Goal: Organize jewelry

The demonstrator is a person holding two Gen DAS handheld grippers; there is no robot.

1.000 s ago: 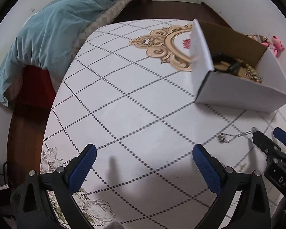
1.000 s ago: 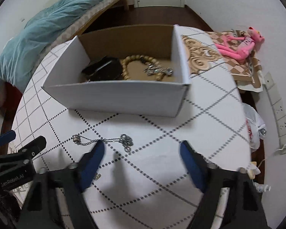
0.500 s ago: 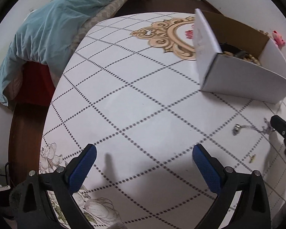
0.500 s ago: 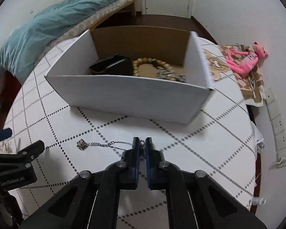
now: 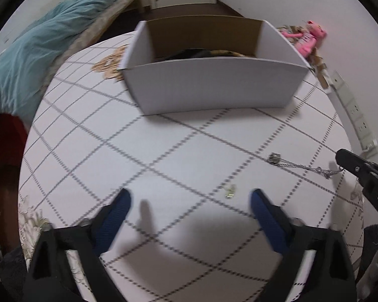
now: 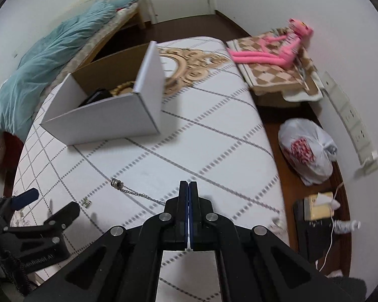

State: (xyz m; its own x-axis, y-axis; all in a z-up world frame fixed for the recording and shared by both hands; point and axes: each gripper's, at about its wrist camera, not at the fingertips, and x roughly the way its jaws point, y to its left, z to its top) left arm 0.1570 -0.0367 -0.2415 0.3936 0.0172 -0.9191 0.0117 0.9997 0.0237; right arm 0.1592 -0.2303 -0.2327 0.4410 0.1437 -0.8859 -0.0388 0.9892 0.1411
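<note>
Right hand-held gripper (image 6: 188, 188) pinched on chain necklace (image 6: 136, 193), rest trailing over table (image 6: 214, 136) short of white box (image 6: 108, 115). Left hand-held gripper (image 5: 190, 198) wide, empty. Thin pinch (chain may slip); dangling pendant could snag box wall.

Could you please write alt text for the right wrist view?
The right tongs, shut, grip one end of a thin silver chain necklace trailing across the white checked table. A white cardboard box holding jewelry stands behind, left.
</note>
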